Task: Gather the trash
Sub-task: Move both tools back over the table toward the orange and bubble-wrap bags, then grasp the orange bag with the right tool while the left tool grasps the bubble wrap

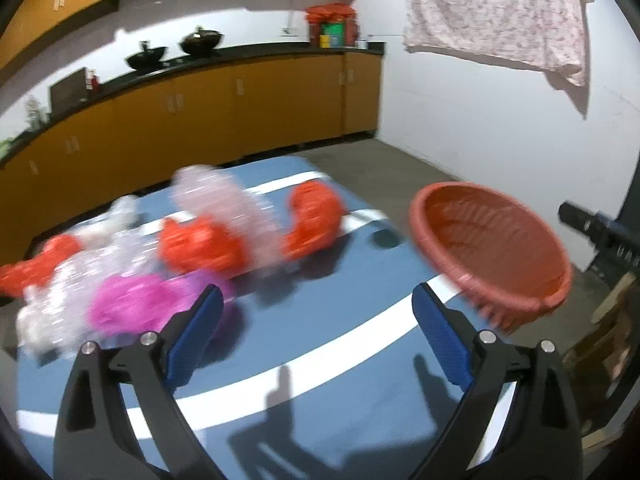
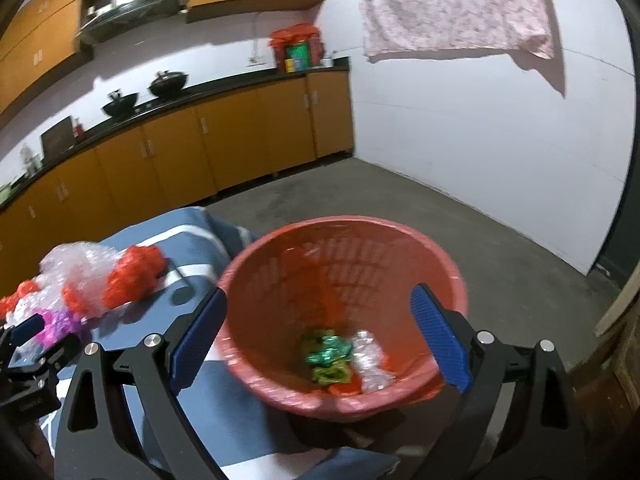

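Note:
A red plastic basket (image 1: 496, 240) sits at the right edge of a blue table with white stripes (image 1: 340, 340). In the right wrist view the basket (image 2: 344, 280) holds green, clear and red wrappers (image 2: 340, 356). Crumpled trash lies on the table's left: orange-red pieces (image 1: 200, 244), clear bubble wrap (image 1: 224, 196) and a magenta piece (image 1: 136, 300). My left gripper (image 1: 316, 312) is open and empty, just right of the magenta piece. My right gripper (image 2: 320, 320) is open and empty, its jaws standing either side of the basket. The trash pile also shows in the right wrist view (image 2: 100, 276).
Orange kitchen cabinets (image 1: 200, 120) with a black counter run behind the table. A floral cloth (image 1: 496, 12) hangs on the white wall. Grey floor (image 2: 440, 220) lies beyond the table. Wooden boards (image 1: 608, 344) stand at the right. The left gripper appears at the right wrist view's left edge (image 2: 28, 352).

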